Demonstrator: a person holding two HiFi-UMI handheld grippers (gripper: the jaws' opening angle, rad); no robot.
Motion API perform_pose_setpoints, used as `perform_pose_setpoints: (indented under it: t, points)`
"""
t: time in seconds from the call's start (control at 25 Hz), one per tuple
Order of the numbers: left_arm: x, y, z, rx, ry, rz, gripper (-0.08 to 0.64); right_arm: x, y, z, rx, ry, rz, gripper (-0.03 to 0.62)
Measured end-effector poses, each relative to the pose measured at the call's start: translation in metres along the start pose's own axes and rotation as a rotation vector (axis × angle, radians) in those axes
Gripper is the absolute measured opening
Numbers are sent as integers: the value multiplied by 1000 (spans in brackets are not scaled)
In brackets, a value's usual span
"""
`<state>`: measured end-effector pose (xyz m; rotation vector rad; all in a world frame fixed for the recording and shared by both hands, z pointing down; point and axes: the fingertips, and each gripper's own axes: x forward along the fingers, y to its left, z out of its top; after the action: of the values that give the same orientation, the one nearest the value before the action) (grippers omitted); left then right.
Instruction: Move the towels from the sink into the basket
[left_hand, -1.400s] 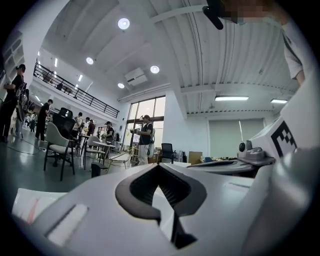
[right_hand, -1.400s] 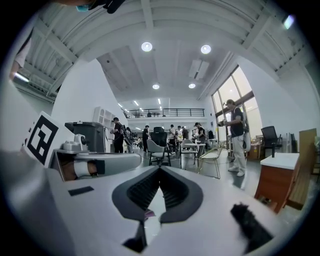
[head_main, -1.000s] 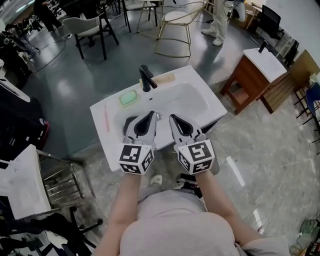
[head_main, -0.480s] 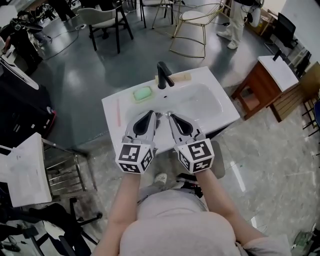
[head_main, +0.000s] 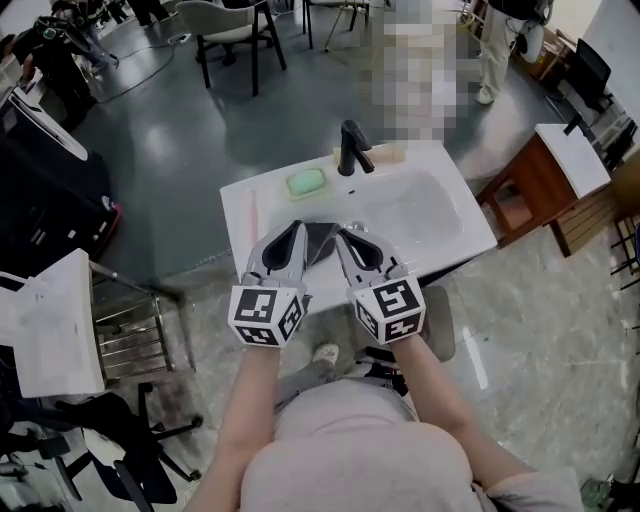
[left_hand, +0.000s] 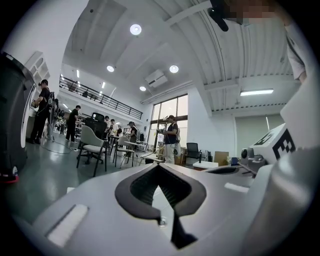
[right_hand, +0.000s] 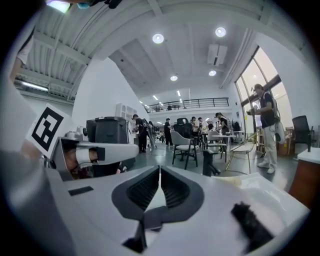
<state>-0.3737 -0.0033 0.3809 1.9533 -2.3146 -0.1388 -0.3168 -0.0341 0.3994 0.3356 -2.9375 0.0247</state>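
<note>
White counter (head_main: 470, 225) w/ sunk basin (head_main: 415, 205), stands on grey floor (head_main: 170, 190). Black faucet (head_main: 352, 148) upright at back edge, approx. centre. Green block (head_main: 306, 182), maybe soap, on rim just left of faucet. Tan flat item (head_main: 387, 155) just right of faucet, at back edge. Thin pink stick (head_main: 253, 208) lies along left rim, apart from block. Dark towel (head_main: 320, 240) in basin's near-left part, only partly seen.

Sink (head_main: 440, 205): white.
Faucet (head_main: 352, 148): black.
Towel (head_main: 322, 241): plain dark grey.
Block beside faucet (head_main: 306, 182): pale green.
Left gripper (head_main: 298, 228): light grey, with black-and-white square markers on its cube.
Right gripper (head_main: 343, 236): the same grey, with the same markers.
Floor (head_main: 300, 100): glossy dark grey, with pale marbled tiles nearer.
Cabinet (head_main: 525, 200): reddish-brown wood, white top.
</note>
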Motion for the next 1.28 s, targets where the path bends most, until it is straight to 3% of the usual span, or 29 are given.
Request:
perform_pose_setpoints:
  t: [0.28, 0.4, 0.64, 1.28]
  points:
    - [-4, 29, -7, -14, 12, 45, 5, 28, 14, -17, 16, 59, 44, 21]
    - [-3, 37, -9, -16, 16, 53, 5, 38, 16, -21, 45, 68, 61, 126]
    - [0, 52, -15, -22, 25, 68, 5, 57, 15, -37, 103, 117, 72, 244]
    - [8, 74, -32, -47, 49, 97, 5, 104, 19, -112, 161, 431, 151, 255]
